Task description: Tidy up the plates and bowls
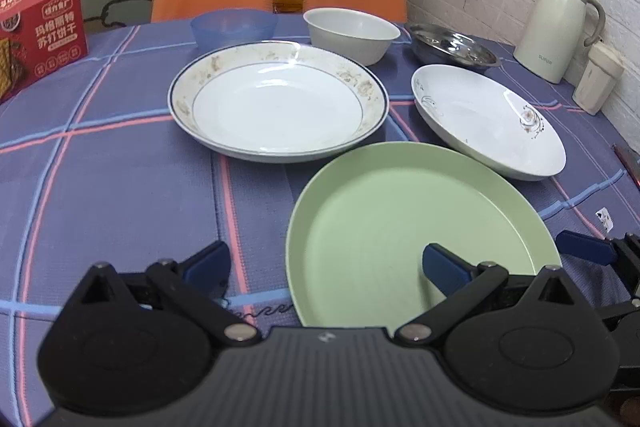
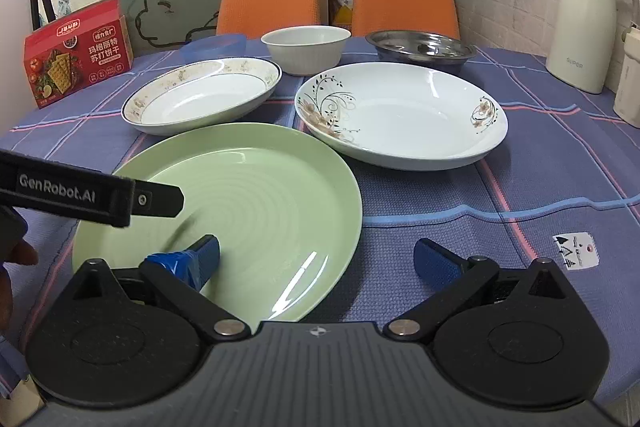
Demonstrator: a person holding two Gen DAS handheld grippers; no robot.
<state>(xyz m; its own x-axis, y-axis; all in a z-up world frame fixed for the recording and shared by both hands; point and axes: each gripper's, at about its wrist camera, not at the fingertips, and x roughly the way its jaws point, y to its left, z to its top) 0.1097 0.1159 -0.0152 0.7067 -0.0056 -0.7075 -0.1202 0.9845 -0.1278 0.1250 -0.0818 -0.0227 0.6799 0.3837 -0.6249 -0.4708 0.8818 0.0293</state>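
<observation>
Start of stacking, nothing lifted. Green plate lies nearest on worktop. Left gripper and right gripper spread wide, empty, straddling its rim. Next: close on rim.

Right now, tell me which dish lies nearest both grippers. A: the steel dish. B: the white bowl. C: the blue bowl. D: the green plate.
D: the green plate lies just ahead of both open grippers, while the bowls and the steel dish sit at the table's far edge.
</observation>
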